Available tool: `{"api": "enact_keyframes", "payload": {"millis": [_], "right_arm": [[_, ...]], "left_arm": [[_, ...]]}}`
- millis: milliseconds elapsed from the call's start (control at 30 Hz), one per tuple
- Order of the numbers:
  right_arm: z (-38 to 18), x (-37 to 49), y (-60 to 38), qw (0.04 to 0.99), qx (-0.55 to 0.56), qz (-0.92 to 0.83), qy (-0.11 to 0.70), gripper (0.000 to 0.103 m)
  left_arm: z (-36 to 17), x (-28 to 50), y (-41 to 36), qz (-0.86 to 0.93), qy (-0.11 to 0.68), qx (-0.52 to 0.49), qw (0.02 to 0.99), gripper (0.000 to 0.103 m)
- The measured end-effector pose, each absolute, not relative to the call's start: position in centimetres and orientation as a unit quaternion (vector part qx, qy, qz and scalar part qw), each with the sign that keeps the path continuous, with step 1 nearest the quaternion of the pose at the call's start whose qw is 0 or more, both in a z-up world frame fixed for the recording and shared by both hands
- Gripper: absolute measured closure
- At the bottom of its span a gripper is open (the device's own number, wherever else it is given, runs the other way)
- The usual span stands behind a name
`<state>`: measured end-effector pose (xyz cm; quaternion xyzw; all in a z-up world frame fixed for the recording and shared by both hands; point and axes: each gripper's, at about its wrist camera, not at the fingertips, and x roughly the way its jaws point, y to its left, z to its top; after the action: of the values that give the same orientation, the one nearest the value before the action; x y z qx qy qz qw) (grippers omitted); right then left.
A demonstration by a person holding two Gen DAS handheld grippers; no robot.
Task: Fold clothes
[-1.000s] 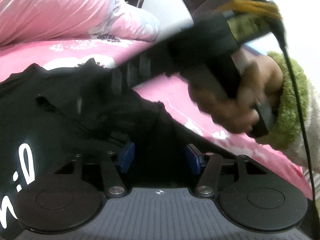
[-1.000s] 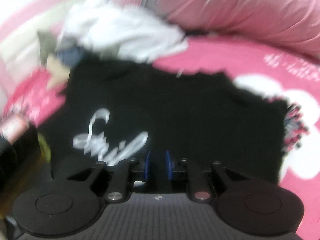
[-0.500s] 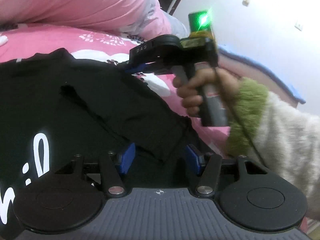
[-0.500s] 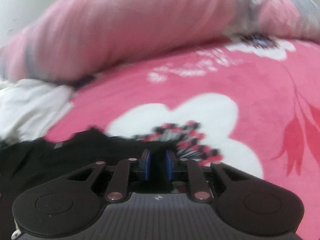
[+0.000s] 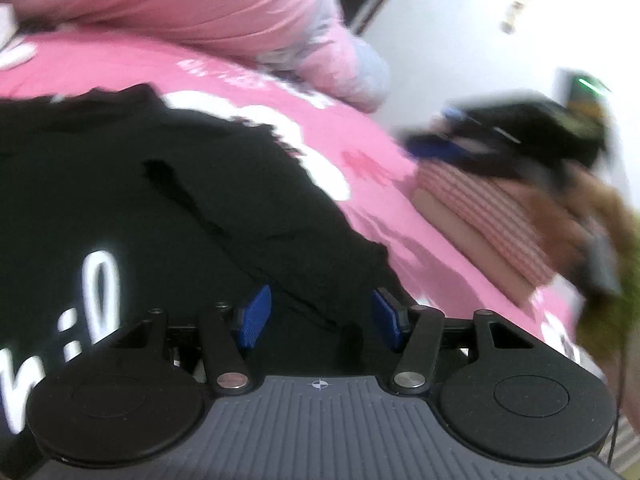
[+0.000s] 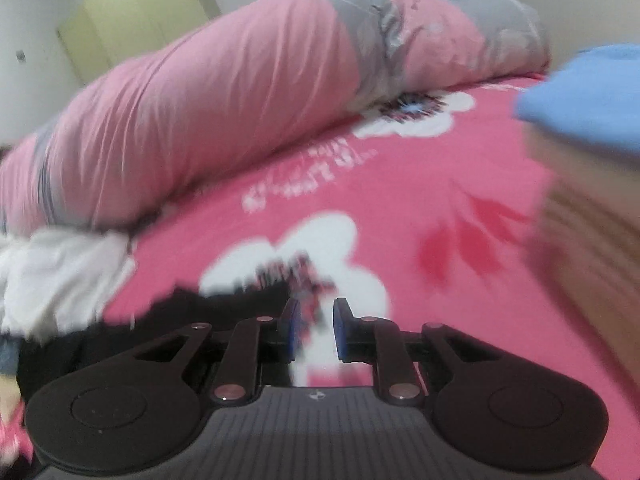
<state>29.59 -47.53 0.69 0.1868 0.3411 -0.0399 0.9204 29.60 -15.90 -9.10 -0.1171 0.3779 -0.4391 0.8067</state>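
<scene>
Black T-shirt spread on the pink bed sheet, both tools empty.

The black T-shirt (image 5: 168, 216) lies flat on the bed sheet (image 6: 400, 208). Left gripper (image 5: 318, 316) is spread wide over a folded-in flap near its edge; right gripper (image 6: 314, 330) is parted, holding nothing. Fabric looks soft, light, limp: pinch at hem or corner.

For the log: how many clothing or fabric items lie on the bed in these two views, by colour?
Black: 1, the black T-shirt with white lettering
White: 1, the crumpled white garment
Striped pink: 1, the folded striped garment
Light blue: 1, the blue fabric, too blurred to identify
Total: 4, not counting the pink rolled quilt.
</scene>
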Motion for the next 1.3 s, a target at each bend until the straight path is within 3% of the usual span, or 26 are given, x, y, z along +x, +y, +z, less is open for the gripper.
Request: {"api": "enact_keyframes", "payload": {"millis": [167, 400, 600, 733, 900, 1100, 1300], "right_arm": [[4.1, 24.5, -44.8, 0.916, 0.141, -0.046, 0.374, 0.084], [9.1, 24.9, -33.5, 0.929, 0.096, 0.067, 0.350, 0.083], [11.3, 28.4, -19.1, 0.921, 0.036, 0.187, 0.340, 0.067], [8.5, 32.6, -8.3, 0.902, 0.003, 0.243, 0.358, 0.065], [3.1, 38.9, 1.7, 0.882, -0.016, 0.253, 0.396, 0.065], [-2.2, 43.5, 7.3, 0.858, -0.001, 0.248, 0.449, 0.065], [-4.7, 43.7, 11.0, 0.853, -0.065, 0.237, 0.459, 0.060]], "left_arm": [[-5.8, 29.0, -12.2, -0.390, 0.412, -0.156, 0.809, 0.047], [-2.4, 24.2, 2.2, -0.239, 0.333, -0.186, 0.893, 0.046], [-4.6, 24.4, 15.5, 0.004, 0.322, -0.237, 0.916, 0.046], [-7.1, 27.4, 19.3, 0.106, 0.323, -0.244, 0.908, 0.047], [-8.0, 29.5, 18.6, 0.111, 0.286, -0.192, 0.932, 0.047], [-7.6, 28.7, 19.6, 0.117, 0.283, -0.206, 0.929, 0.048], [-8.0, 29.0, 18.5, 0.116, 0.296, -0.164, 0.934, 0.043]]}}
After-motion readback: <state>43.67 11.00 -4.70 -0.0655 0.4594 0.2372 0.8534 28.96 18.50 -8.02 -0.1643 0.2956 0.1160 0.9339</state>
